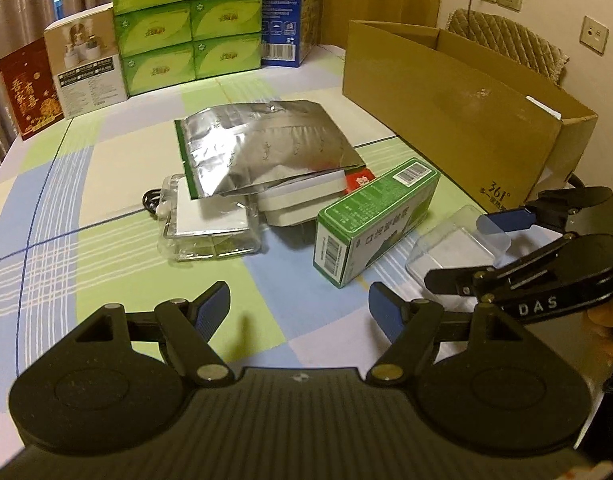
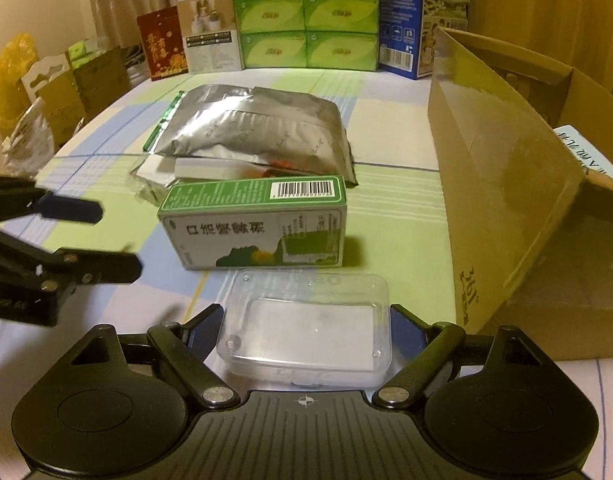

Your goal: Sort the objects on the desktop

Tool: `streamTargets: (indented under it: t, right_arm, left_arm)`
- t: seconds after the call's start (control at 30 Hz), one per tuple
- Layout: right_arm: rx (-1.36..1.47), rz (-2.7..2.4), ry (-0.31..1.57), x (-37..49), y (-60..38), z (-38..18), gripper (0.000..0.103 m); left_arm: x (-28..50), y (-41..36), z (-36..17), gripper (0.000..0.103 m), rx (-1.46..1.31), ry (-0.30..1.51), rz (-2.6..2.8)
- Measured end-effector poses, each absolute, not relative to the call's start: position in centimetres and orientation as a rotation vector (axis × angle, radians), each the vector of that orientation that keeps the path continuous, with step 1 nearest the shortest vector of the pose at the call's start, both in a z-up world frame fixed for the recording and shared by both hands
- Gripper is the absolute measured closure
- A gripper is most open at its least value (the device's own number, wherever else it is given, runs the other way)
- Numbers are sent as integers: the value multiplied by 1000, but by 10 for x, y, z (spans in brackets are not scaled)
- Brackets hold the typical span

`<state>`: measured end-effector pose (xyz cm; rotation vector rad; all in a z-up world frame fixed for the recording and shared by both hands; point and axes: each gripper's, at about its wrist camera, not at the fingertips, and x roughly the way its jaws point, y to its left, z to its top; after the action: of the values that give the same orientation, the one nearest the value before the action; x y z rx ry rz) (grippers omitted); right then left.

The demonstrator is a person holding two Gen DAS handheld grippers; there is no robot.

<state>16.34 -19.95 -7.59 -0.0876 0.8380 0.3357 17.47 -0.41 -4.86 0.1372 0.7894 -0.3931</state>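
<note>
A: L→R? Left gripper (image 1: 298, 304) jaws spread, nothing between. Green carton (image 2: 254, 224), barcode on top, Chinese print upside down, long axis crosswise.

B: Right gripper (image 2: 304, 332) jaws wide around clear plastic case (image 2: 306, 324), contact prob. none. Cardboard box (image 2: 502, 184) at right reads "361°".

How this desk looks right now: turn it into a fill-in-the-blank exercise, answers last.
1. The clear plastic case sits between the two ____ of the right gripper.
2. Behind the green box lies a ____ foil bag.
3. The left gripper is open and holds ____.
Missing words: fingers; silver; nothing.
</note>
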Motion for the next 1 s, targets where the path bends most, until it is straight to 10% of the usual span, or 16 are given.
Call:
streamTargets:
  t: [0.53,1.0]
  right_arm:
    - [-148,344,874,143,-215,-64,19]
    - [-199,338,897,141,-218,-67,19]
  left_arm:
    - [206,-63,-33,34,569,699,-752]
    - [221,-101,-50,77,759,838,-843]
